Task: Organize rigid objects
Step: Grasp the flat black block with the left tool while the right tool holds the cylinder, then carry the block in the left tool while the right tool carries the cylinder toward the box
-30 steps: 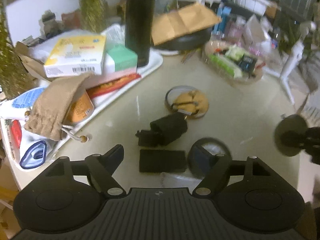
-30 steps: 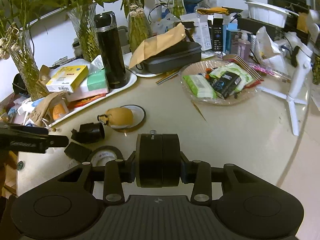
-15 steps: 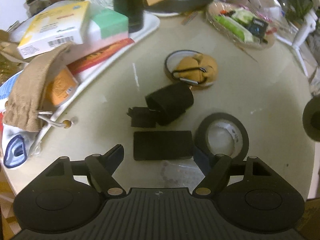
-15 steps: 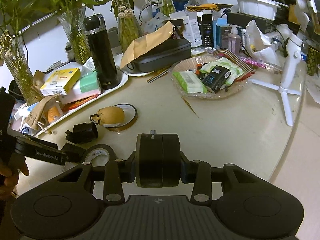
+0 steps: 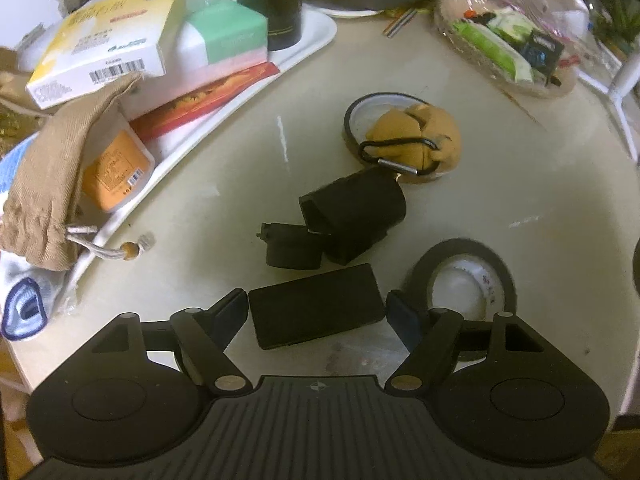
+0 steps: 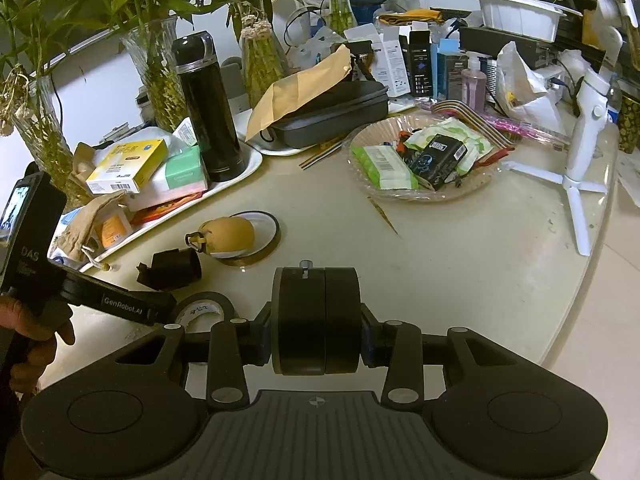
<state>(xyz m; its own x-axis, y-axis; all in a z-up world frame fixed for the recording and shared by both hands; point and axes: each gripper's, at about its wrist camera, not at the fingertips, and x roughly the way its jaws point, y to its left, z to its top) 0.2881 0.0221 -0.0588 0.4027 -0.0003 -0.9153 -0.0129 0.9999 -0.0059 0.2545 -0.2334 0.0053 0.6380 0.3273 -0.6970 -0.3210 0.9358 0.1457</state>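
Left wrist view: the left gripper is being held spread, straddling a flat black block without touching it, on the table just beside the tape roll. A black disc is being pinched by the right gripper, above the table near the tape roll.

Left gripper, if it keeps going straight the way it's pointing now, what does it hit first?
Most likely the flat black block: it lies on the table between the open fingers of the left gripper, neither pad touching it. Depth is unclear, but nothing else shows in between.
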